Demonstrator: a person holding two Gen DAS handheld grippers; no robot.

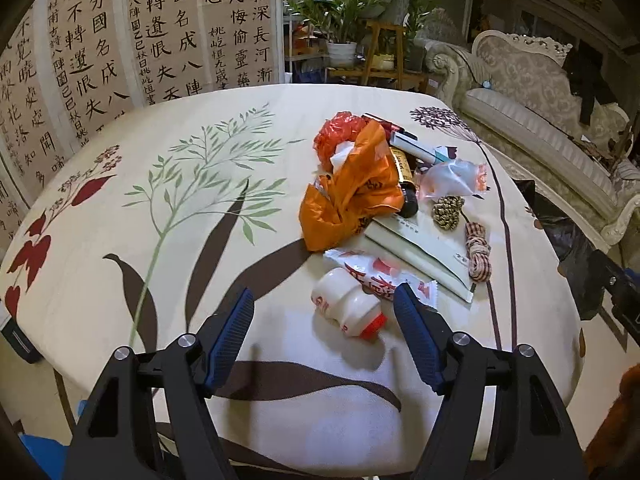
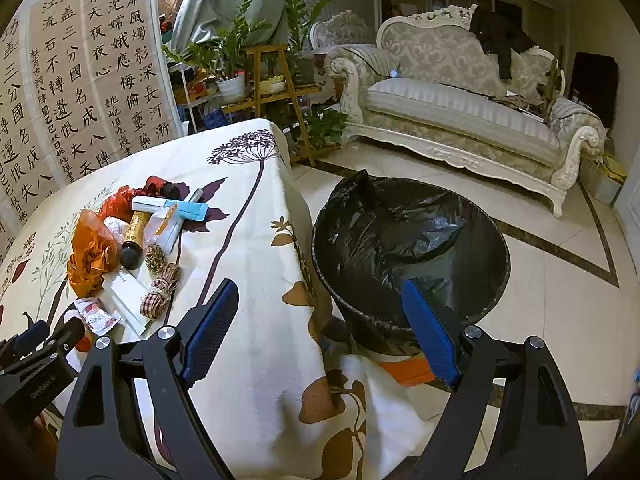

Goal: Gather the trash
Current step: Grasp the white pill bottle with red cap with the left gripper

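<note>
The left gripper – jaws spread, nothing pinched – hovers over the small white bottle, which lies between its fingertips.

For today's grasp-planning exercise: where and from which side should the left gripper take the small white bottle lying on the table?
Grip the small white bottle across its narrow waist, coming from above and the near side. It lies on its side, red cap toward the camera; the left gripper is open around it.
</note>
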